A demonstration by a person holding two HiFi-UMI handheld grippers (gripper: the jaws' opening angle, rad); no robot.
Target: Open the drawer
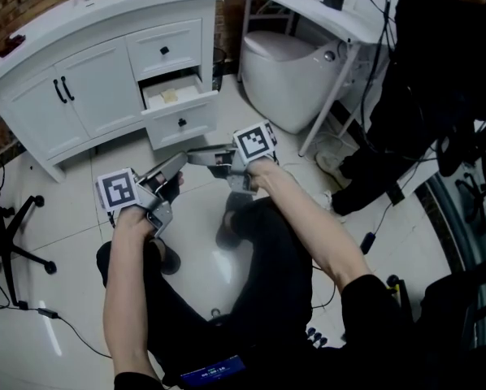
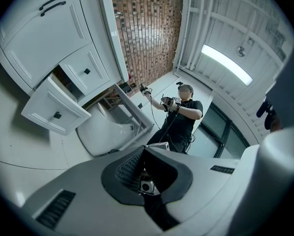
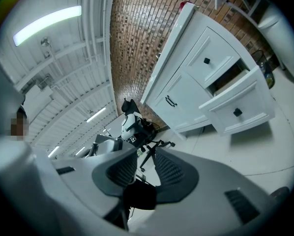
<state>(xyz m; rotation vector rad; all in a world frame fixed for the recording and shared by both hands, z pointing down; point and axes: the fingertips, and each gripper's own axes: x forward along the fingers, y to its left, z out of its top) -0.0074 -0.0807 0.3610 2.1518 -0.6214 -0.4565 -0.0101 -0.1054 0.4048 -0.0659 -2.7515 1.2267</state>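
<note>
A white cabinet [image 1: 80, 80] stands against the brick wall. Its upper drawer [image 1: 163, 51] is closed. The drawer below it [image 1: 180, 120] is pulled out, with a small pale item inside; it also shows in the left gripper view [image 2: 56, 113] and the right gripper view [image 3: 238, 111]. Both grippers hang in mid-air well short of the cabinet, tips close together. My left gripper [image 1: 176, 165] [image 2: 144, 150] has its jaws together and holds nothing. My right gripper [image 1: 196, 158] [image 3: 146, 154] shows a narrow gap between its pads, with nothing in it.
A white toilet-like tub [image 1: 288, 75] sits right of the cabinet under a white desk [image 1: 308, 6]. A person in black [image 1: 422, 96] stands at the right. An office chair base [image 1: 15, 234] and cables lie at the left on the tiled floor.
</note>
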